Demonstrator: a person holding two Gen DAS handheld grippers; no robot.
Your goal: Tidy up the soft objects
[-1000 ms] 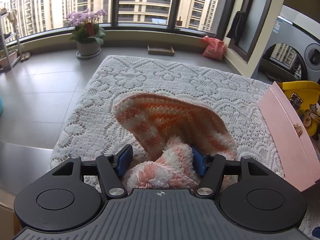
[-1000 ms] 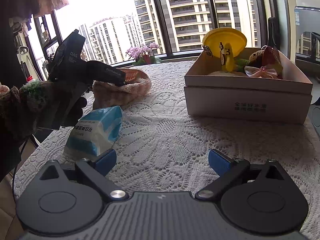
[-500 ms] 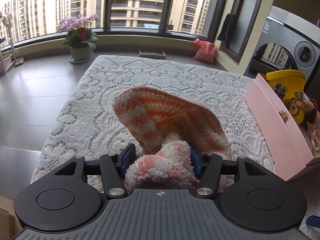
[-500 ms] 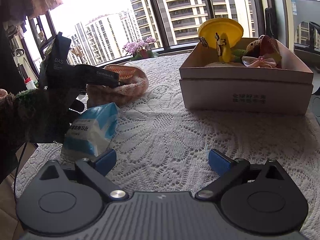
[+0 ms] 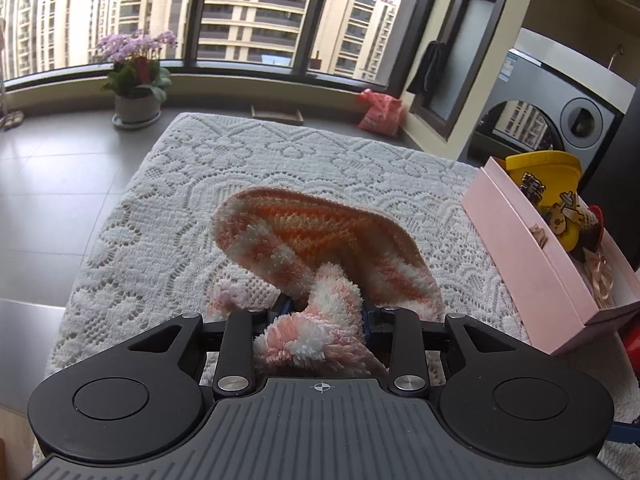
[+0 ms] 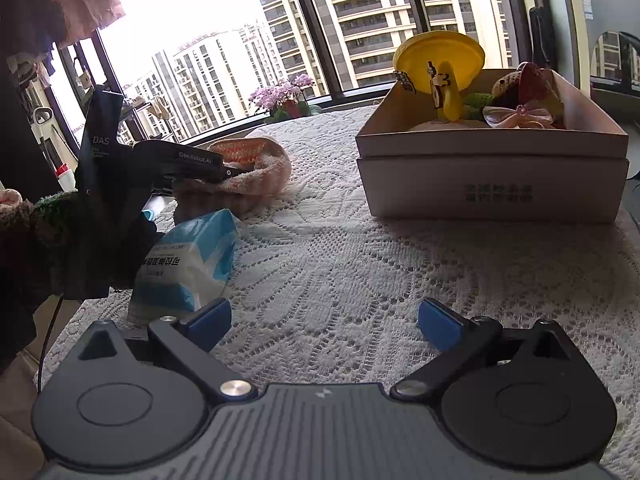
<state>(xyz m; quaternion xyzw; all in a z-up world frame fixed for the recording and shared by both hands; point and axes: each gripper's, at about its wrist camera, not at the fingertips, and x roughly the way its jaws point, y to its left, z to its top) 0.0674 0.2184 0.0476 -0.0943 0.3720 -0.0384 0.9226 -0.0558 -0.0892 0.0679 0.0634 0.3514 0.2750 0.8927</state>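
Note:
A fluffy orange, pink and white striped sock (image 5: pixel 320 236) lies on the lace tablecloth (image 5: pixel 288 160). My left gripper (image 5: pixel 325 314) is shut on the sock's fluffy cuff end, near the table's front edge. The sock also shows in the right wrist view (image 6: pixel 256 168), with the left gripper (image 6: pixel 230 171) on it. My right gripper (image 6: pixel 323 322) is open and empty, low over the cloth. A pink box (image 5: pixel 532 264) at the right holds a yellow cap (image 5: pixel 544 176) and other soft items; it also shows in the right wrist view (image 6: pixel 492 184).
A blue and white tissue pack (image 6: pixel 188 264) lies on the cloth left of my right gripper. A flower pot (image 5: pixel 136 80) stands on the floor beyond the table. A washing machine (image 5: pixel 560 112) stands behind the box.
My left gripper has closed tighter on the sock's cuff and lifted it slightly. The right gripper has stayed open and drifted a little.

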